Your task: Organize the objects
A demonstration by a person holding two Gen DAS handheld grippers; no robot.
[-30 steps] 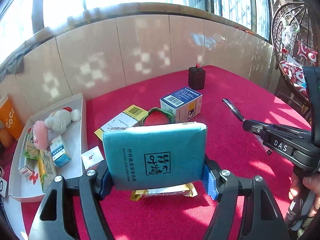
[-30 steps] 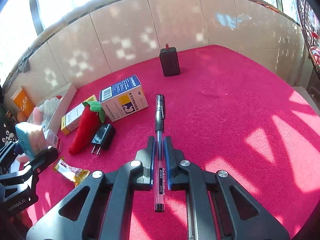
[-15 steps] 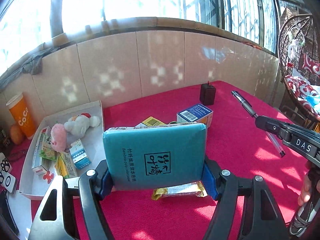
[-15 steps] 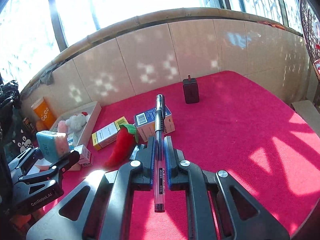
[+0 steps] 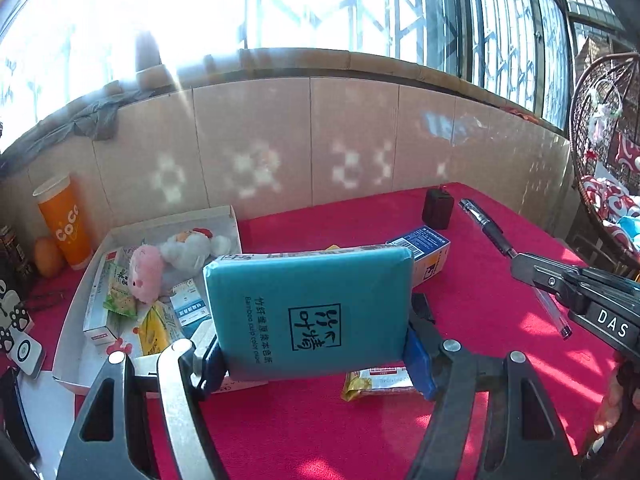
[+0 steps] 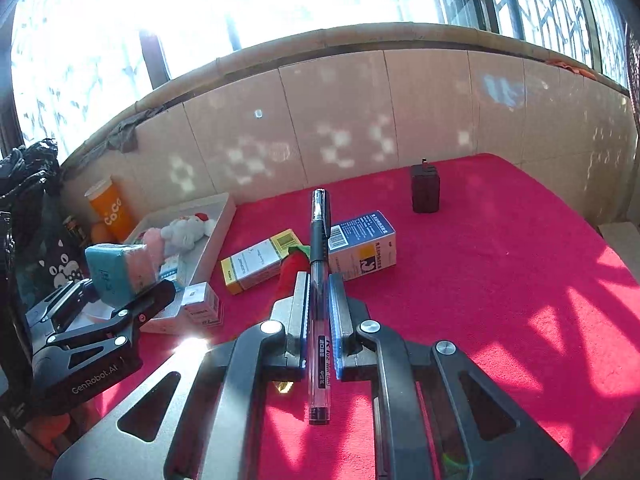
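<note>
My left gripper (image 5: 314, 354) is shut on a teal tissue pack (image 5: 310, 312), held upright above the red table; the pack (image 6: 116, 270) also shows at the left of the right wrist view. My right gripper (image 6: 320, 300) is shut on a black-capped pen (image 6: 319, 264) that points forward along the fingers; the pen (image 5: 486, 230) appears at the right of the left wrist view too. A white tray (image 5: 232, 216) at the left holds plush toys (image 5: 188, 246) and small packets.
On the red cloth lie a blue-and-white box (image 6: 362, 244), a yellow-and-white box (image 6: 256, 266), a red strawberry toy (image 6: 292, 274), a black charger (image 6: 425, 194), a small white box (image 6: 202, 304) and a yellow snack packet (image 5: 376, 378). An orange cup (image 5: 64, 220) stands beyond the tray.
Both grippers have risen with their loads and the views have tipped up, so the table objects sit lower and farther. The tissue pack and the pen stay gripped.
</note>
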